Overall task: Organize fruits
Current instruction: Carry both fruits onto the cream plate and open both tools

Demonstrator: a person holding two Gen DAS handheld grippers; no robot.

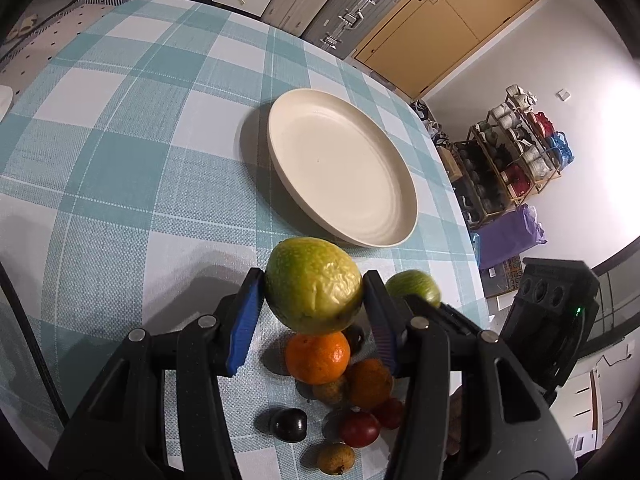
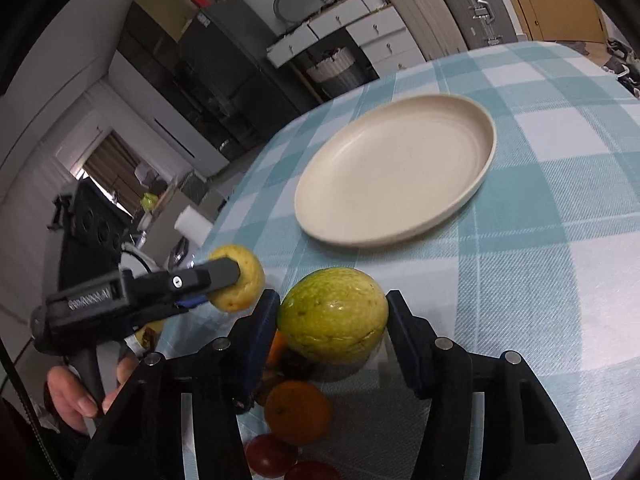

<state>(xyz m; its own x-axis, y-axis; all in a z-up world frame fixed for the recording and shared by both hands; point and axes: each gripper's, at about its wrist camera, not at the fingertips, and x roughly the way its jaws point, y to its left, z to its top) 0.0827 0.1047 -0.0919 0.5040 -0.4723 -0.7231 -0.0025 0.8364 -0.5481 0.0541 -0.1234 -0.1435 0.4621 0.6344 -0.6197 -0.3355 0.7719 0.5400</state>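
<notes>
Closest to me, the rest of the pile lies on the checked tablecloth [image 1: 120, 160] under my fingers: an orange [image 1: 317, 357], a dark plum [image 1: 287, 424], small red fruits [image 1: 359, 429], all touching or just beside one another. Just above them my left gripper [image 1: 314, 280] is clamped on a wrinkled yellow-green fruit [image 1: 312, 296], one blue pad on each side at its widest part. My right gripper [image 2: 332, 300] has a smoother green fruit [image 2: 334, 320] between its fingers, and both pads look to be pressing on its sides. I judge both fruits light, with a leathery skin that dents but does not bruise quickly; round as they are, they could roll out of a grip off the middle, so across the belly is the place to hold. Beyond, the cream plate [image 1: 340, 168] sits bare, well apart from the pile
</notes>
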